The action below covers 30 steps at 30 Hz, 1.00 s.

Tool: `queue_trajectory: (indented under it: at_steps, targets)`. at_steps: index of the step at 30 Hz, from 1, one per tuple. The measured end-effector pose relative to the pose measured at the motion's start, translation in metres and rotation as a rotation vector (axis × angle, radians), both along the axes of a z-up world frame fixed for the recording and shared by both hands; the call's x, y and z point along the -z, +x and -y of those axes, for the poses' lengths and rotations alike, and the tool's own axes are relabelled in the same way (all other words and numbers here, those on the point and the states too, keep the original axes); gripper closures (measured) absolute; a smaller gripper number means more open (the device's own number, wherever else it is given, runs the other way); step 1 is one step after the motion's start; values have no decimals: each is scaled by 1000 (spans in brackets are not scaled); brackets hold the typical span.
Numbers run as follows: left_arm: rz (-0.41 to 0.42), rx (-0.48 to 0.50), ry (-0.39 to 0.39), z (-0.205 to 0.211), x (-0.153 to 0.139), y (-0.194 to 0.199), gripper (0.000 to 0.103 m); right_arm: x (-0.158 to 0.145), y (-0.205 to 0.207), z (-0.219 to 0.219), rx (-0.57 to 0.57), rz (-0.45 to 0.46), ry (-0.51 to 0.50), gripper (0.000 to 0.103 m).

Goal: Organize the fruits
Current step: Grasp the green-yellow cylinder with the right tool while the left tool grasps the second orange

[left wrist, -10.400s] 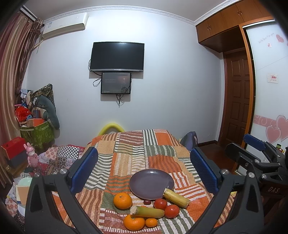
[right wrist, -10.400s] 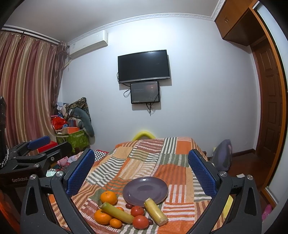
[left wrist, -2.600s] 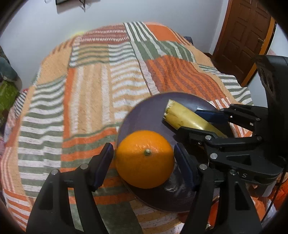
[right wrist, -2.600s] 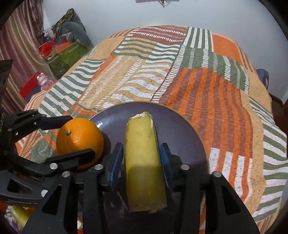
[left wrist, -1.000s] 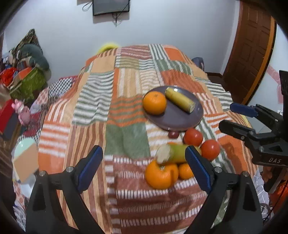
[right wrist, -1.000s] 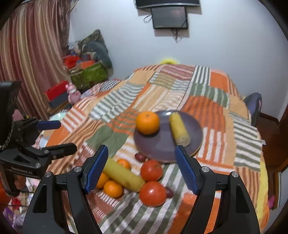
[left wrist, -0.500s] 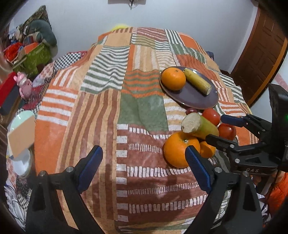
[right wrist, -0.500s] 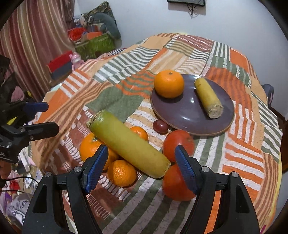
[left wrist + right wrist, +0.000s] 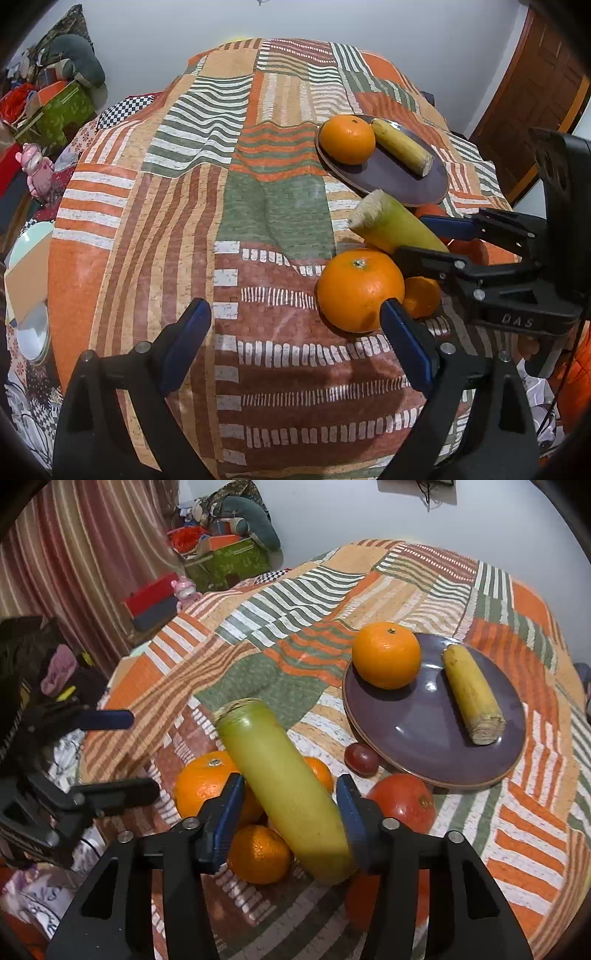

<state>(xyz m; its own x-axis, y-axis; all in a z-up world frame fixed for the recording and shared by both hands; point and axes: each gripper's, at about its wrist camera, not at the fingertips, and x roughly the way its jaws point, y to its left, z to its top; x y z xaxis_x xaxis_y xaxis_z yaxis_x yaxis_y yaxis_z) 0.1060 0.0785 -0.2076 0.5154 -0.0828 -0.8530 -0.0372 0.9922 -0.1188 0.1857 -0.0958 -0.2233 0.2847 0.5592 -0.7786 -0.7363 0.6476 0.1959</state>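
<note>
A purple plate (image 9: pixel 413 720) on the striped quilt holds an orange (image 9: pixel 386 655) and a yellow cane piece (image 9: pixel 471 696); the plate also shows in the left wrist view (image 9: pixel 391 173). My right gripper (image 9: pixel 290 812) is shut on a green cane piece (image 9: pixel 280 779), seen too in the left wrist view (image 9: pixel 391 229). My left gripper (image 9: pixel 295 332) is open and empty; its right finger (image 9: pixel 402 345) is next to a large orange (image 9: pixel 358 290). Small oranges (image 9: pixel 258 853), tomatoes (image 9: pixel 402 803) and a dark red fruit (image 9: pixel 362 758) lie near the plate.
The quilt (image 9: pixel 258 206) covers a rounded table that drops off at every edge. Boxes, a pink toy (image 9: pixel 37 170) and clutter sit on the floor to the left. A wooden door (image 9: pixel 535 99) stands at the right.
My right gripper has closed on the green cane piece. My left gripper has moved closer to the large orange and stays open.
</note>
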Motion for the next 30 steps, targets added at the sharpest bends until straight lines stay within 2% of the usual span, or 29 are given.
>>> queue_trajectory:
  at_steps: [6,14,22,30]
  targets:
    - [-6,19,-4,8,2,7,9,-1,-3,0,19,-8,13,63]
    - [-6,70,0,25,7,15,9,-6,-6,24,111,-52,49,69]
    - [-39,54,-64,22,19,27,10,-12,-16,41,132,-53,68,70]
    - [-52,108,-88,35,25,32,32,-8,-12,36,138,-32,45,71]
